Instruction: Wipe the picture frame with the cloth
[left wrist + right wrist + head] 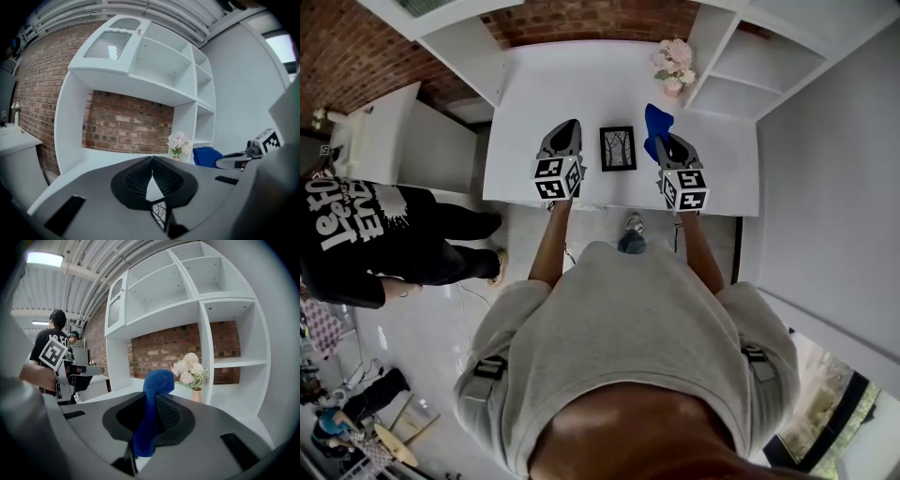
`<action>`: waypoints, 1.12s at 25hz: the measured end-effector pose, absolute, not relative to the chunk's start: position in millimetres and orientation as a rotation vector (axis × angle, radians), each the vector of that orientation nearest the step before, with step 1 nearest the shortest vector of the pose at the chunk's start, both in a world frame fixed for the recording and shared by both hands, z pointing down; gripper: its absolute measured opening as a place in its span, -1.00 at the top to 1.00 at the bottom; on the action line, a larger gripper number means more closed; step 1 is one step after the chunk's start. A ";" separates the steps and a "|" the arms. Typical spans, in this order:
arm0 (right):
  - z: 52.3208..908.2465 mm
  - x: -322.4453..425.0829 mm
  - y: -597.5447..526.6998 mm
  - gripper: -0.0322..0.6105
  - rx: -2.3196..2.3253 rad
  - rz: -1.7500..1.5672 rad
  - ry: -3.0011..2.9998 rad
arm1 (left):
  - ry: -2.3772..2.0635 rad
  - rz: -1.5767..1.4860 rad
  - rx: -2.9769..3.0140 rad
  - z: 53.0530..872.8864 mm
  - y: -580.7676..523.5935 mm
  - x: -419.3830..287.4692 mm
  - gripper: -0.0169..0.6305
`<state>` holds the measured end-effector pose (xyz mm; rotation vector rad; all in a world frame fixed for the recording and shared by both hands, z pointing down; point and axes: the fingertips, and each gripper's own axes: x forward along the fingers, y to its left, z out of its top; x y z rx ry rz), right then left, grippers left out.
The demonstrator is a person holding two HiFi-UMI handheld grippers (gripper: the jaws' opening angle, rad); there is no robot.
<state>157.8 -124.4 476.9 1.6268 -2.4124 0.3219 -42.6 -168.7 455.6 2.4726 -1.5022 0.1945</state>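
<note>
On the white table (581,75) the frame (618,148) sits between the left claw (570,126), closed and empty, and the right claw (664,141), which pinches the cloth (656,120); the wiping seems not yet begun, and the next move calls for bringing the cloth left onto the frame.

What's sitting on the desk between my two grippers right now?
The picture frame sits on the white desk between the left gripper and the right gripper. The head view shows it.

I'm watching my left tongs (152,161) sitting closed and empty, tips touching, a sliver of the picture frame (160,213) showing beneath. Flowers (178,144) are standing toward the bench's (101,158) far right corner, beside the blue cloth (207,156).
</note>
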 end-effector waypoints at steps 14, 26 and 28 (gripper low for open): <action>497.1 186.8 -182.5 0.71 1.527 0.376 -2.447 | -1.539 0.253 2.411 474.3 -224.8 -6.1 0.90; 532.5 185.3 -197.3 0.71 1.450 0.447 -2.424 | -1.518 0.405 2.340 526.9 -223.3 -14.0 0.90; 538.1 181.9 -196.8 0.71 1.439 0.456 -2.416 | -1.503 0.426 2.328 537.3 -217.6 -16.5 0.90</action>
